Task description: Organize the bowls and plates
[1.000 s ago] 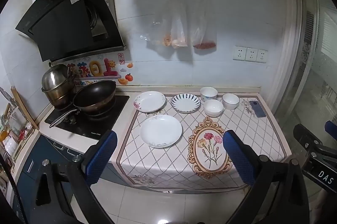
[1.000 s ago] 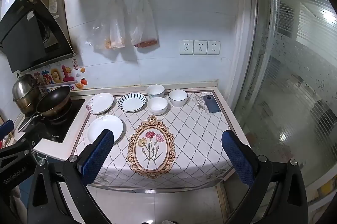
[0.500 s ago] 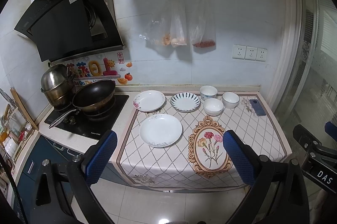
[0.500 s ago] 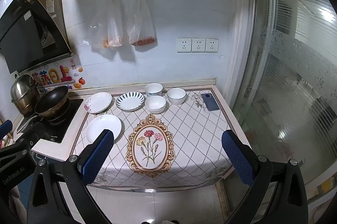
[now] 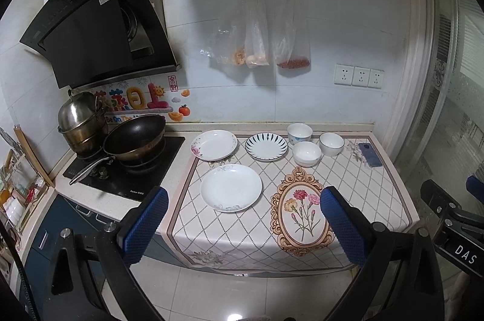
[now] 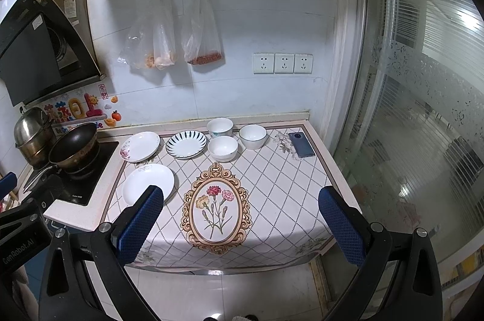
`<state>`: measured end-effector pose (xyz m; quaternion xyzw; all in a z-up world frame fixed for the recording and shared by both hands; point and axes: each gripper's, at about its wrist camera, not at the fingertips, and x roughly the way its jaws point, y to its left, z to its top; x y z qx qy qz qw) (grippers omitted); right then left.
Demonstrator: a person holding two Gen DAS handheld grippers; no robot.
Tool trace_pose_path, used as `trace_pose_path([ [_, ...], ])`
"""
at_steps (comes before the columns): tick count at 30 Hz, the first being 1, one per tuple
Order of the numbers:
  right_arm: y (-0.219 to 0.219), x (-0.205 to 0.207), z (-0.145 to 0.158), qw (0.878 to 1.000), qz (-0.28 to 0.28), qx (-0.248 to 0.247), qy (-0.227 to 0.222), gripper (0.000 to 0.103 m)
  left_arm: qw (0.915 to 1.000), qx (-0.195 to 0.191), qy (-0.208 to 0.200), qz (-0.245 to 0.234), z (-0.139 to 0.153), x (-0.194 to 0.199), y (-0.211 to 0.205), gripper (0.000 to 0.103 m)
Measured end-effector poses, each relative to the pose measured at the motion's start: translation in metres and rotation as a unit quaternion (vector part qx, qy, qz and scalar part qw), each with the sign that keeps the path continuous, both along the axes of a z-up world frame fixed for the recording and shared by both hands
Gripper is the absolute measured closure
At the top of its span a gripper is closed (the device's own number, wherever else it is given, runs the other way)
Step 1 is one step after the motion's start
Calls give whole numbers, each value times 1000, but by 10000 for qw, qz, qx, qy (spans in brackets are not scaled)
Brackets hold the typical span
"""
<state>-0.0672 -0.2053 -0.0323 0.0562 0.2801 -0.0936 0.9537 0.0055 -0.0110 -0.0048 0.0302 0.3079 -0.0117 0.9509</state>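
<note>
On the patterned counter cloth lie a plain white plate (image 5: 230,187) (image 6: 148,184) at the front left, a flower-edged plate (image 5: 214,144) (image 6: 140,146) behind it, and a blue-striped plate (image 5: 266,144) (image 6: 186,144) beside that. Three white bowls (image 5: 306,153) (image 6: 222,148) cluster to the right of the plates. My left gripper (image 5: 243,225) hangs open in front of the counter, well short of the dishes. My right gripper (image 6: 240,225) is open too, held back above the floor, nothing between its fingers.
A black wok (image 5: 134,138) and a steel pot (image 5: 80,121) sit on the hob at the left. A blue phone (image 5: 369,154) (image 6: 301,144) lies at the cloth's back right. Plastic bags (image 5: 257,30) hang on the wall. A glass partition (image 6: 423,109) stands on the right.
Both views have risen and pulled back very slightly from the counter. The dishes have not moved and both grippers stay open.
</note>
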Motion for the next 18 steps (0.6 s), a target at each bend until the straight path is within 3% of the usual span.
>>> trace_pose_path([
  [18, 1, 3, -2, 10000, -29, -11, 0, 0, 10000, -11, -5, -14, 1, 8, 1, 0],
])
